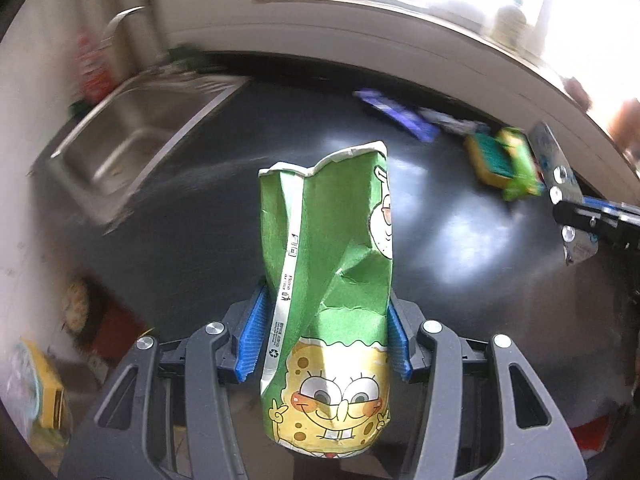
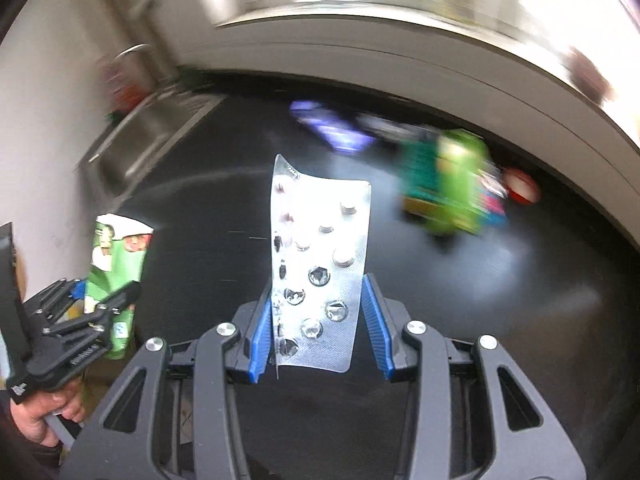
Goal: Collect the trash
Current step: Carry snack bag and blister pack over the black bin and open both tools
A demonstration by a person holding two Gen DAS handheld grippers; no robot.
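Your left gripper (image 1: 324, 336) clamps the crushed paper cup (image 1: 328, 280) upright. Your right gripper (image 2: 318, 328) pinches a blister pack (image 2: 320, 264) edgewise; both clear the countertop (image 1: 440, 240) for carrying

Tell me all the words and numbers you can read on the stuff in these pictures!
Crushed green cartoon paper cup in the left gripper: a recycling sign on its white seam; the small print beside it is too tiny to read.
Silver foil pill blister pack in the right gripper: print at its top corner is too blurred to read.
Purple wrapper and green packet on the black counter: blurred, nothing readable.
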